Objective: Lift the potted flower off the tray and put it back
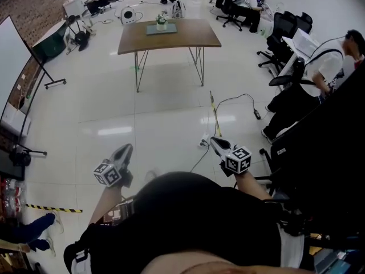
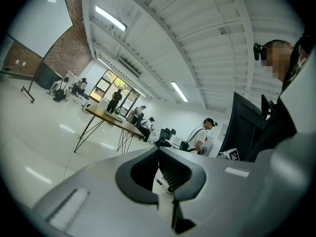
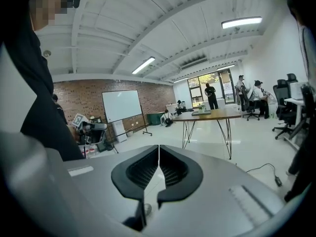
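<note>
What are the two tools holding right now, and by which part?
Nothing. The left tool and right tool are both shut with nothing between the jaws; the potted flower sits on its tray on the far table.

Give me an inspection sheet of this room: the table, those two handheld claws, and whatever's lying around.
Surface: brown table far across the white floor.
Job's things: potted flower standing on the grey tray on that table.
Clutter: nothing else seen on the table.
Grippers: left gripper and right gripper both shut, empty, near the person.
Cables: black cable and power strip on the floor.
Surroundings: whiteboard, office chairs, people at desks, brick wall.
</note>
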`<state>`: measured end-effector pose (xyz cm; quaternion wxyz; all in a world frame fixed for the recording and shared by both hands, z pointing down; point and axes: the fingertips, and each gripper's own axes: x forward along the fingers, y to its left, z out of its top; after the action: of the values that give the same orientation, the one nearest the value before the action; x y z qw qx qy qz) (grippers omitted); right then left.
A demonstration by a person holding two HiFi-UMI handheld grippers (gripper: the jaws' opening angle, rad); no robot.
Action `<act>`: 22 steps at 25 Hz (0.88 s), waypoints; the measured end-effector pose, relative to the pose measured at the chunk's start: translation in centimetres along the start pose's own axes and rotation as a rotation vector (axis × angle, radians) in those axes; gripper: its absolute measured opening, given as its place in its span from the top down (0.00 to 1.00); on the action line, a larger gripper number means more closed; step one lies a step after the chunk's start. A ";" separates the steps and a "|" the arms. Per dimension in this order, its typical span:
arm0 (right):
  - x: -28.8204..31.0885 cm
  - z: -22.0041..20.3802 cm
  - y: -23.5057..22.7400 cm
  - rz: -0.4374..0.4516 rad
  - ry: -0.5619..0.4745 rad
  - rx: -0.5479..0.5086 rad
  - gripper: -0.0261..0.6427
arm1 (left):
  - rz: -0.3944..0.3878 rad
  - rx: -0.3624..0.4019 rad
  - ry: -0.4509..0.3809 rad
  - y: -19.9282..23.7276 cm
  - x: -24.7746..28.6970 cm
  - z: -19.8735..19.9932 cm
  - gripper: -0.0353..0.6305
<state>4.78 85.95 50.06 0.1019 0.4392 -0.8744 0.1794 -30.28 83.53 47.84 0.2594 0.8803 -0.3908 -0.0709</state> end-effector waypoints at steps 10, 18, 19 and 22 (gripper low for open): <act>16.9 10.3 -1.3 -0.119 -0.061 0.041 0.92 | -0.122 0.081 0.092 16.3 6.3 9.9 0.94; 24.2 13.5 -7.5 -0.151 -0.028 0.066 0.92 | -0.105 0.049 0.071 23.5 13.6 14.2 0.94; 25.0 13.7 -8.8 -0.150 -0.028 0.073 0.92 | -0.100 0.046 0.076 24.1 14.6 14.2 0.94; 27.9 14.9 -13.7 -0.131 -0.035 0.073 0.92 | -0.076 0.055 0.082 25.1 18.7 14.5 0.94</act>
<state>-1.04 51.99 48.84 0.0819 0.5022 -0.8382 0.1964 -38.60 50.08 49.73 0.2480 0.9034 -0.3482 -0.0336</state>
